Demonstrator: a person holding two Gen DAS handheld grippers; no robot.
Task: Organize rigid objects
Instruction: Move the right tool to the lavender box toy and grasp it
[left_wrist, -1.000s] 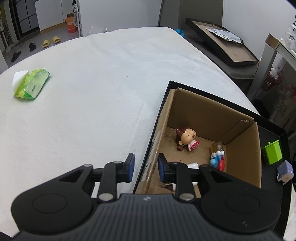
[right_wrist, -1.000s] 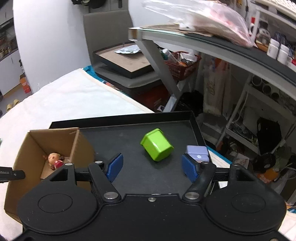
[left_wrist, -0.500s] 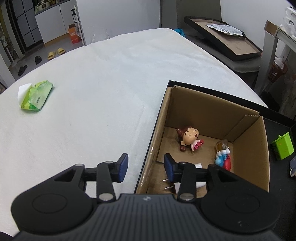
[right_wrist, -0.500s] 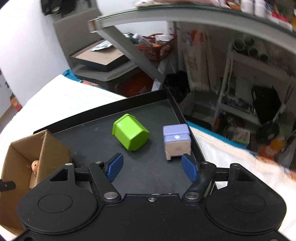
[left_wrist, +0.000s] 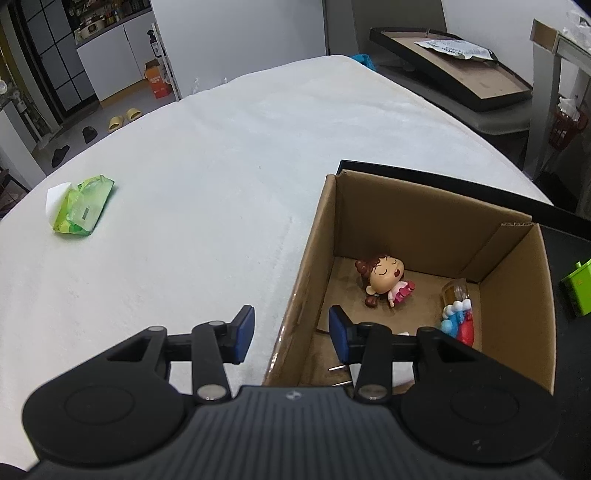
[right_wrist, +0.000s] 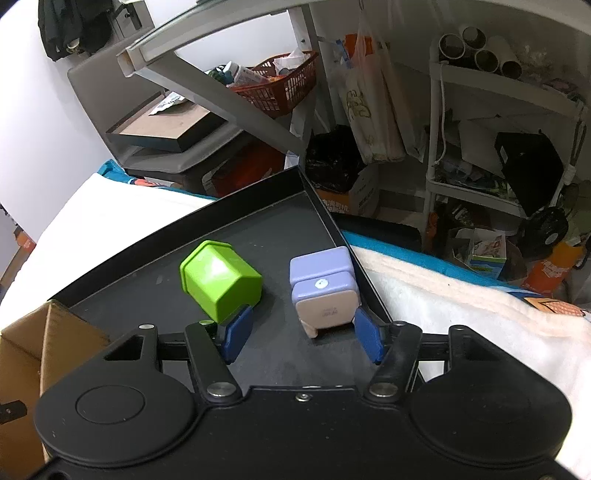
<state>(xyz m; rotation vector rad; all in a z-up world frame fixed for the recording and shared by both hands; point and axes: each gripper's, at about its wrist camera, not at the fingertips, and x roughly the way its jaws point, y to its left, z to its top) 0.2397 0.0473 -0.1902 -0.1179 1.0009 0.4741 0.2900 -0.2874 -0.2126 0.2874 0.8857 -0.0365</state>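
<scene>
An open cardboard box (left_wrist: 513, 291) stands in a black tray (right_wrist: 258, 236); its corner shows in the right wrist view (right_wrist: 40, 343). Inside lie a doll figure (left_wrist: 384, 280), a red-blue-white toy (left_wrist: 458, 321) and a small clear bottle (left_wrist: 456, 291). My left gripper (left_wrist: 291, 334) is open and empty, straddling the box's near left wall. A green house-shaped block (right_wrist: 219, 280) and a lilac-and-white block (right_wrist: 325, 291) sit on the tray. My right gripper (right_wrist: 301, 334) is open, with the lilac block just ahead between its fingertips. The green block's edge shows in the left wrist view (left_wrist: 578, 288).
A white cloth covers the table (left_wrist: 207, 177). A green wipes pack (left_wrist: 83, 210) lies far left. Beyond the tray's right rim are the table edge, a shelving unit (right_wrist: 498, 147), a red basket (right_wrist: 280, 81) and a framed board (left_wrist: 454, 70).
My right gripper moved forward and right, so the lilac block now sits close between its fingertips. My left gripper opened wider and rose a little over the box wall.
</scene>
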